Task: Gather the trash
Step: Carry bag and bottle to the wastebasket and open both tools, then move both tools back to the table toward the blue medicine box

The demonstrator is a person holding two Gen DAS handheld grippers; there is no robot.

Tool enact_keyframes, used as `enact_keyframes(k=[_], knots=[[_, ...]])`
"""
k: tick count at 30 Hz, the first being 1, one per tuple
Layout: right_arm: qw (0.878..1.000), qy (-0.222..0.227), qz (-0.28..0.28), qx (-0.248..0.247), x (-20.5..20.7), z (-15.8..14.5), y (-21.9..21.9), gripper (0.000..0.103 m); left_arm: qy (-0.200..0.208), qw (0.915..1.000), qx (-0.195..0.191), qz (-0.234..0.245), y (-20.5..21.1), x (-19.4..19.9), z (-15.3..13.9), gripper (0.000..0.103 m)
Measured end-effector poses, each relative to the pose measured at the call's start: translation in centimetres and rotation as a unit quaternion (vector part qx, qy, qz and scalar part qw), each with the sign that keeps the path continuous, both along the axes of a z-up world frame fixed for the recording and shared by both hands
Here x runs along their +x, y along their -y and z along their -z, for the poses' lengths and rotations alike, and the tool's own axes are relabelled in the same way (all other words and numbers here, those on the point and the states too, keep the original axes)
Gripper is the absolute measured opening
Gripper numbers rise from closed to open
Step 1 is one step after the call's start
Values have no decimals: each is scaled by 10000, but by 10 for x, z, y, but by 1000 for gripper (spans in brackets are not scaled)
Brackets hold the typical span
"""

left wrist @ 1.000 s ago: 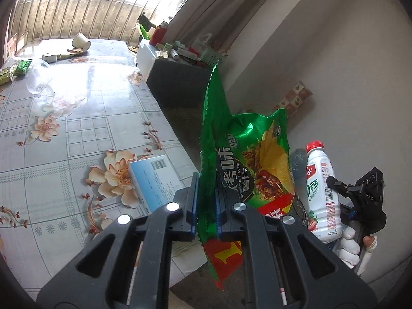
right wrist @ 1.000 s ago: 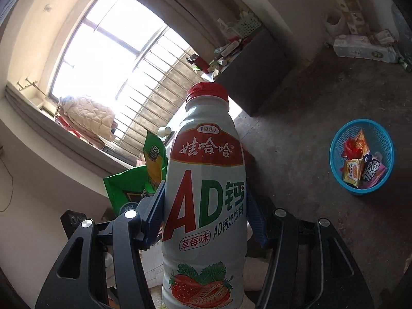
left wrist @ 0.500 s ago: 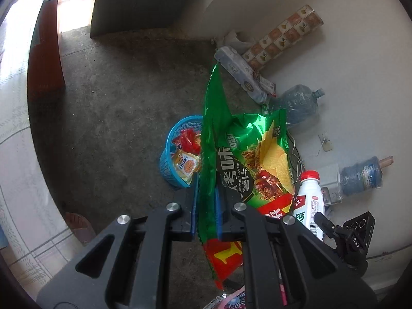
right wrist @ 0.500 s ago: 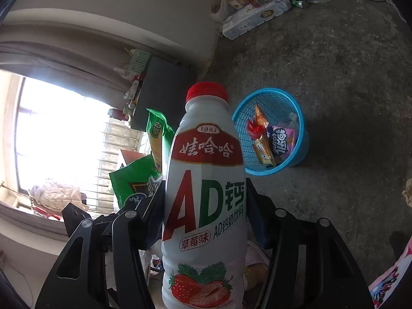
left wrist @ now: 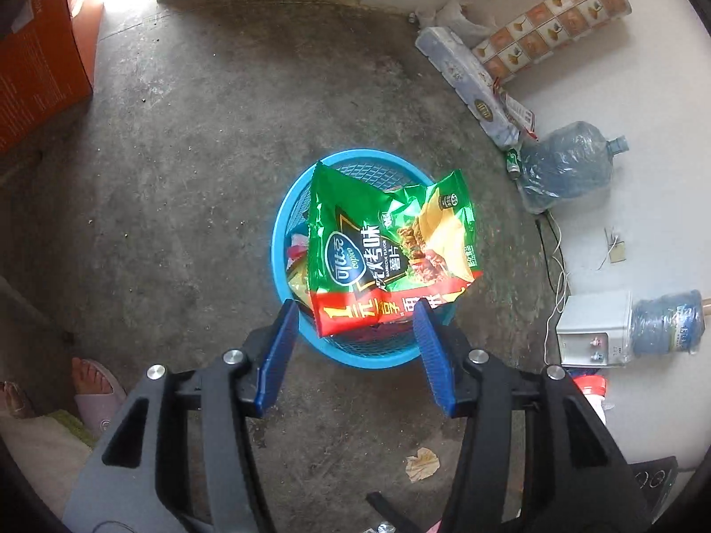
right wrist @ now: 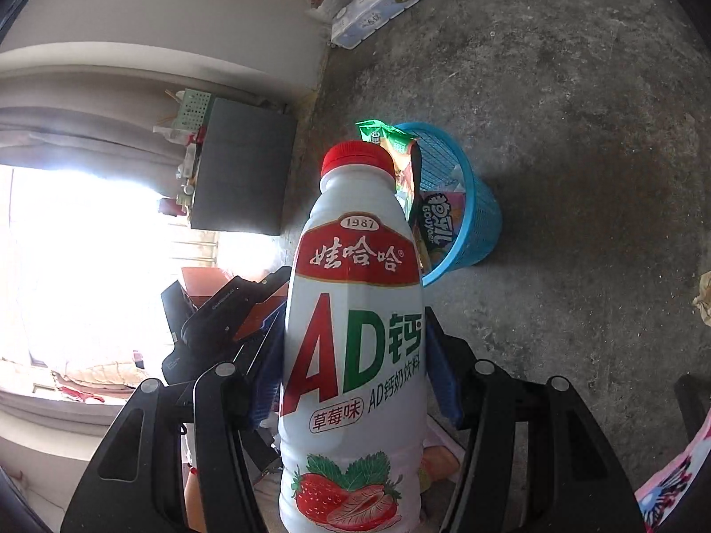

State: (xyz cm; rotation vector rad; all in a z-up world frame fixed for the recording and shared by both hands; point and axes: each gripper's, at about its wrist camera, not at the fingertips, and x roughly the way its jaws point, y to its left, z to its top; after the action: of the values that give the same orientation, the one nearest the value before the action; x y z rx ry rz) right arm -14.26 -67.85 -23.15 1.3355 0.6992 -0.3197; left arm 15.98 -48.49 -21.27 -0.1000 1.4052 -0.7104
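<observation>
Holding position over the floor, the left gripper (left wrist: 353, 357) has its blue pads spread wide with nothing between them. One green chip bag (left wrist: 391, 251) lies flat across the mouth of the blue basket (left wrist: 284, 204), just ahead of and below the fingertips; whether it has settled or is in the air I cannot tell. Its long axis runs roughly across the left gripper's line of sight, red bottom edge toward the tool.

The right gripper (right wrist: 355, 382) is pressed against one white milk bottle (right wrist: 353, 346) — red cap up, upright between the pads, long axis along the fingers. Seen from the right wrist, the basket sits beyond the bottle and slightly to the right, on the bare concrete floor (right wrist: 577, 133), with the bag and other wrappers inside it.

Judgement: the bag looks delivered; the bottle is the next piece to go in. The deciding relation is bottle to basket — forward, down and a little right of the right gripper. The right hand carries it, so that hand makes the move.

Count: baskets 1; chip bags 1; bottles in grip 1; crumpled paper scrap (left wrist: 422, 464) on the floor near the left gripper, 1.
</observation>
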Motion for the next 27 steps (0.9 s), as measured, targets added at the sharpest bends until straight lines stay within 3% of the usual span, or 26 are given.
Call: enact_keyframes(k=[3, 10, 12, 14, 16, 17, 18, 21, 22, 25, 27], knots=[[9998, -20, -167, -92, 17, -2, -3, 56, 303, 9994, -114, 129, -13, 0, -21, 51], [9953, -109, -767, -588, 101, -29, -2, 56, 1066, 9897, -509, 807, -71, -27, -114, 53], [9884, -366, -1041, -1041, 135, -35, 0, 56, 920, 9889, -694, 943, -99, -33, -135, 59], [9777, -750, -1282, -1486, 170, -33, 3, 56, 391, 9883, -1153, 924, -135, -33, -149, 65], [9622, -1208, -1445, -1970, 202, -19, 10, 57, 263, 9870, -1344, 838, -178, -37, -155, 65], [9528, -1496, -1439, -2214, 215, -8, 13, 63, 336, 9867, -1379, 799, -198, -39, -159, 65], [9429, -1748, -1503, -2404, 229, 6, 15, 76, 449, 9871, -1353, 729, -217, -42, -163, 65], [9066, -2687, -1821, -2696, 257, 59, 20, 78, 729, 9848, -1461, 587, -270, -51, -174, 66], [8998, -2873, -1920, -2665, 262, 75, 20, 78, 799, 9840, -1506, 522, -285, -54, -177, 66], [8904, -3101, -1984, -2675, 264, 102, 19, 69, 1135, 9822, -1470, 289, -326, -59, -188, 67], [8943, -3092, -1986, -2552, 261, 113, 20, 60, 1521, 9799, -1282, 155, -345, -61, -197, 67]])
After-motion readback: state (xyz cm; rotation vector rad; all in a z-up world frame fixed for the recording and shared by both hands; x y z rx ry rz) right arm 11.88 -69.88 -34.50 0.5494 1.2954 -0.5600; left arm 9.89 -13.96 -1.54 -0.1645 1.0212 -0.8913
